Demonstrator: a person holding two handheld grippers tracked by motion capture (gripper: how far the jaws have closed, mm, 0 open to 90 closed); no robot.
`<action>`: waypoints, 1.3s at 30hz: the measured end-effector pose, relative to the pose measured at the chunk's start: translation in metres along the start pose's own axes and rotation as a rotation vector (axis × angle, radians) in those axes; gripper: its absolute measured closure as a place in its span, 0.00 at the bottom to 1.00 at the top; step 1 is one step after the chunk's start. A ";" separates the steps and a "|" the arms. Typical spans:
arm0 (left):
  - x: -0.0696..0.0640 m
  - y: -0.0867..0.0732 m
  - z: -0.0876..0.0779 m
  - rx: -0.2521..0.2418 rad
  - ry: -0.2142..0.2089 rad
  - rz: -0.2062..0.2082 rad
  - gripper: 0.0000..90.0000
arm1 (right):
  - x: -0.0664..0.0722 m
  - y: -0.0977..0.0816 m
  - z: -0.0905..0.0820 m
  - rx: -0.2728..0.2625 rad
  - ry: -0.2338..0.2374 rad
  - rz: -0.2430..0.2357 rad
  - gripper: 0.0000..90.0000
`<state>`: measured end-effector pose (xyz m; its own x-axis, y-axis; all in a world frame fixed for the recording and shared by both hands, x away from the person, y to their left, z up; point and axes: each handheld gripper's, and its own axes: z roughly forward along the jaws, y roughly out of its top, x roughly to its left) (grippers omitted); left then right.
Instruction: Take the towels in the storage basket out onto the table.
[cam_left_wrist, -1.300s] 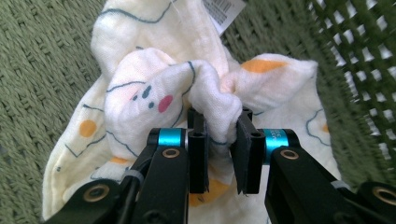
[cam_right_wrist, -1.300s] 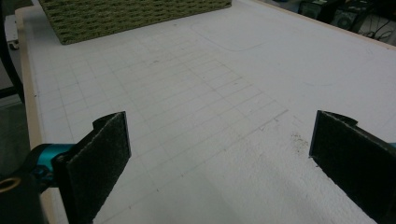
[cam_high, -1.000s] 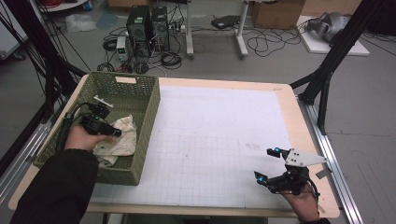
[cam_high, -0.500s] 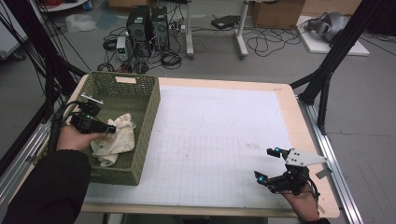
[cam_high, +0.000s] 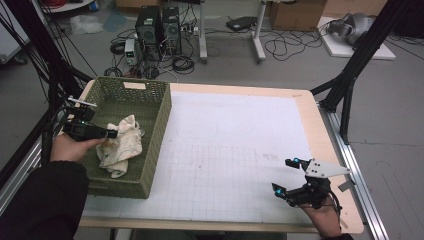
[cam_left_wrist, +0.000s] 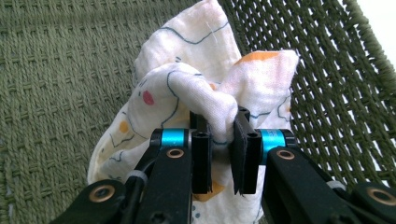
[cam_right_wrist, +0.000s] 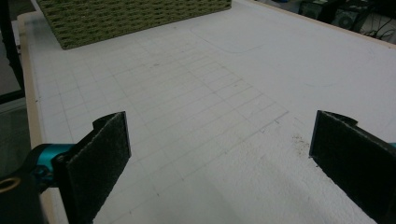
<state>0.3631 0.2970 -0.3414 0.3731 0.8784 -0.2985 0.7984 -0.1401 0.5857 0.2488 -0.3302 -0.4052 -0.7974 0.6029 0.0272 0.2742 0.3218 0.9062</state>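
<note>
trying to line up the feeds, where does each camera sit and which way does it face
High view: above the person's side, facing forward and down on the white gridded table; both forearms and tongs show.
Left gripper view: rides the left tongs, looking into the green woven basket; its pads pinch the white printed cloth.
Right gripper view: rides the right tongs, open, facing across the table.
Shared: the high and left gripper views both show cloth and basket.

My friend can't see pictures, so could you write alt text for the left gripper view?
Two black jaws of the left gripper pinch a bunched fold of a white patterned cloth, which lies inside a green woven basket.
</note>
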 end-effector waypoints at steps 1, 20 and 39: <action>0.000 0.000 0.000 -0.006 -0.009 -0.003 0.89 | 0.000 0.000 0.000 0.000 0.001 0.001 0.05; 0.002 0.004 -0.022 -0.138 -0.124 -0.077 0.89 | -0.001 0.000 0.000 -0.002 0.002 -0.003 0.05; 0.009 0.002 -0.041 -0.294 -0.325 -0.194 0.89 | -0.001 0.000 0.000 -0.001 0.002 0.000 0.05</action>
<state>0.3487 0.3231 -0.3119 0.3964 0.6806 -0.6161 0.7181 0.1883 0.6700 0.2495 -0.3306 -0.4056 -0.7982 0.6017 0.0279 0.2737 0.3210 0.9067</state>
